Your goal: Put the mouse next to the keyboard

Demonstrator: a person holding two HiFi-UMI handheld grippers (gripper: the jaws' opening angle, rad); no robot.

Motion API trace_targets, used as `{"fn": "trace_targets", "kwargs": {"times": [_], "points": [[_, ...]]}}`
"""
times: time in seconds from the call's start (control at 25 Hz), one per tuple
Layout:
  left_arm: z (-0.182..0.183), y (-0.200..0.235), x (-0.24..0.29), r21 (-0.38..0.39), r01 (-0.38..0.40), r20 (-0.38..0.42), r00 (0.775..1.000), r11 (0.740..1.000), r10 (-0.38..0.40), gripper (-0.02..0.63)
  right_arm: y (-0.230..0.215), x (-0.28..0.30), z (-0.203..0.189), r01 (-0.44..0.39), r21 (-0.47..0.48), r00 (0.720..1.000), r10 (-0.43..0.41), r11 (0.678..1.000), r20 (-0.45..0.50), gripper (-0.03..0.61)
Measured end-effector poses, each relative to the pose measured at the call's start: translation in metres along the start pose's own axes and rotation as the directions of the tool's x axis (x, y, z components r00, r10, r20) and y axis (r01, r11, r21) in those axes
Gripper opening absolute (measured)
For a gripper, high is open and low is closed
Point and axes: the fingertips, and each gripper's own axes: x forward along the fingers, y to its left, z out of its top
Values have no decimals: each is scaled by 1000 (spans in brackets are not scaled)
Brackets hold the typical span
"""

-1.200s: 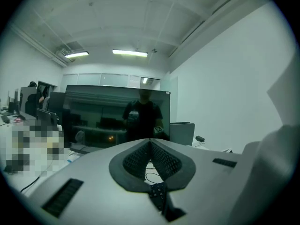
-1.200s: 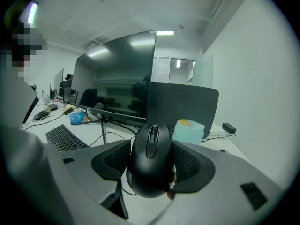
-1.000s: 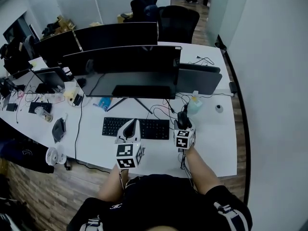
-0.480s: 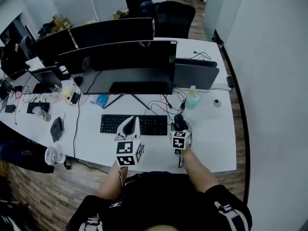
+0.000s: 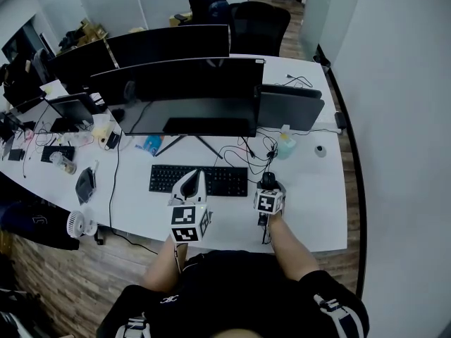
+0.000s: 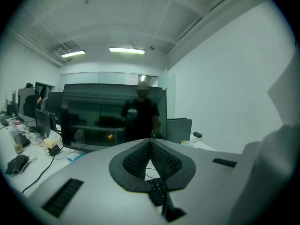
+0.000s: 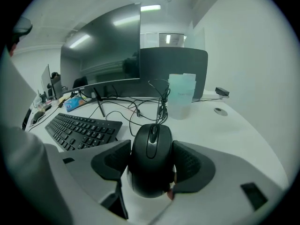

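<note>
Mouse [image 7: 151, 158], black plastic, pinched by right gripper [image 7: 150, 162]; long axis 6–12 o'clock, nose at 12. Black keyboard [image 7: 82, 128] at 9 o'clock. Left gripper [image 6: 150, 142] pressed together.

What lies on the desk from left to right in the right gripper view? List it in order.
keyboard → mouse → bottle → small round disc
</note>
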Motion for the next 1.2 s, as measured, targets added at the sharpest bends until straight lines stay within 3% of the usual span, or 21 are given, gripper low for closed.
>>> {"fn": "trace_targets", "kwargs": {"times": [0.28, 0.68, 0.96, 1.08, 1.2], "points": [[1, 5, -4, -7, -12, 11, 1000, 1000, 12, 11, -4, 8, -36, 0, 31, 987, 5, 1000, -159, 301], [4, 4, -2, -13, 8, 21, 1000, 1000, -8, 12, -5, 6, -35, 6, -9, 990, -7, 1000, -144, 302], [5, 4, 3, -20, 21, 27, 999, 1000, -21, 12, -2, -22, 28, -14, 10, 994, 13, 1000, 104, 273], [5, 3, 5, -22, 29, 30, 999, 999, -28, 12, -1, -45, 71, -16, 2, 968, 14, 1000, 251, 236], [6, 1, 7, -24, 38, 36, 999, 999, -37, 12, 3, -77, 113, -32, -1, 922, 30, 999, 386, 204]]}}
